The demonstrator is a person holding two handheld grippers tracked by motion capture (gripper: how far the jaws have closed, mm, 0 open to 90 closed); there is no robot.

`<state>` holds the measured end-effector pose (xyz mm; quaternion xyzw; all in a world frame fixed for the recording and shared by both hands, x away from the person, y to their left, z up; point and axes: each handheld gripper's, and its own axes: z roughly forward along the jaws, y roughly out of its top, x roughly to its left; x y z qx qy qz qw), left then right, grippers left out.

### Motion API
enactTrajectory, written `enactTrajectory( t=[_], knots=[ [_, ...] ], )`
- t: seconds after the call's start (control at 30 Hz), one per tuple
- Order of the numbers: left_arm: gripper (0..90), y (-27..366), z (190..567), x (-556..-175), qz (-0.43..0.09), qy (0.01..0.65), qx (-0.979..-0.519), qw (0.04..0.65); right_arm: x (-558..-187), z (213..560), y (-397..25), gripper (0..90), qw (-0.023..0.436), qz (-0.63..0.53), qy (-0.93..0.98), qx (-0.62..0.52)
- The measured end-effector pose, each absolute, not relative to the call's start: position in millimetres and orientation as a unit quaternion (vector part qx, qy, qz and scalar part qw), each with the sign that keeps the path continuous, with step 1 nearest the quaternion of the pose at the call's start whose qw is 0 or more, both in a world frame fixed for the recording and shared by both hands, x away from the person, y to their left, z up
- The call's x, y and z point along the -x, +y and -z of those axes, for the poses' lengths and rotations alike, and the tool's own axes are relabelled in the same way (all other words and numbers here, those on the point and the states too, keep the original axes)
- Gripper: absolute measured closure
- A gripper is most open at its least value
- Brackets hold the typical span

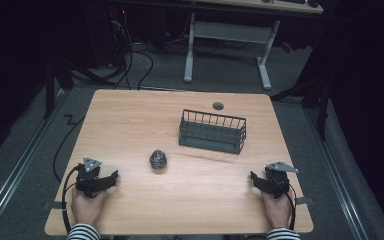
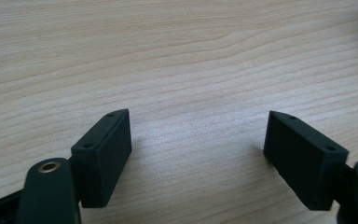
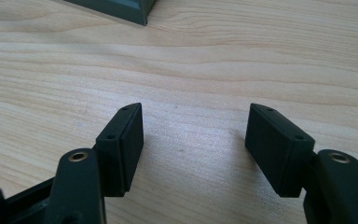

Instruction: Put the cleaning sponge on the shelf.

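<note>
A: Where is the ball (image 1: 158, 159)?
B: It sits on the table (image 1: 130, 125), ahead and to the right of the left gripper (image 1: 111, 178), not touching it. The basket (image 1: 212, 131) is farther off, ahead of the right gripper (image 1: 255, 180).
A: Are the grippers holding anything?
B: No. Both have their jaws spread wide with only bare wood between.
</note>
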<state>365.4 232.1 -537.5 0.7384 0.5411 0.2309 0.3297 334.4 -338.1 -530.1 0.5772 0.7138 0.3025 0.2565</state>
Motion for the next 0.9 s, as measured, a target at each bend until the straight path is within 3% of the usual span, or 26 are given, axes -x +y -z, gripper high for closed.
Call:
enactTrajectory(
  t=[0.33,0.57,0.73,0.9],
  knots=[
    [22.7,231.8,537.7,-365.5,-0.23,0.542,-0.738,0.331,-335.1,530.1,-338.2,37.2,0.254,-0.304,0.717,-0.573],
    [22.8,232.7,537.6,-365.5,-0.227,0.542,-0.737,0.333,-338.2,529.3,-338.1,41.7,0.254,-0.302,0.717,-0.574],
    [22.8,231.3,537.7,-365.6,-0.231,0.539,-0.74,0.329,-340.3,527.7,-340.3,50.4,0.257,-0.298,0.713,-0.58],
    [22.4,231.1,537.7,-365.5,-0.23,0.537,-0.741,0.33,-342.3,508.7,-347.5,52.5,0.261,-0.33,0.693,-0.586]
  ],
)
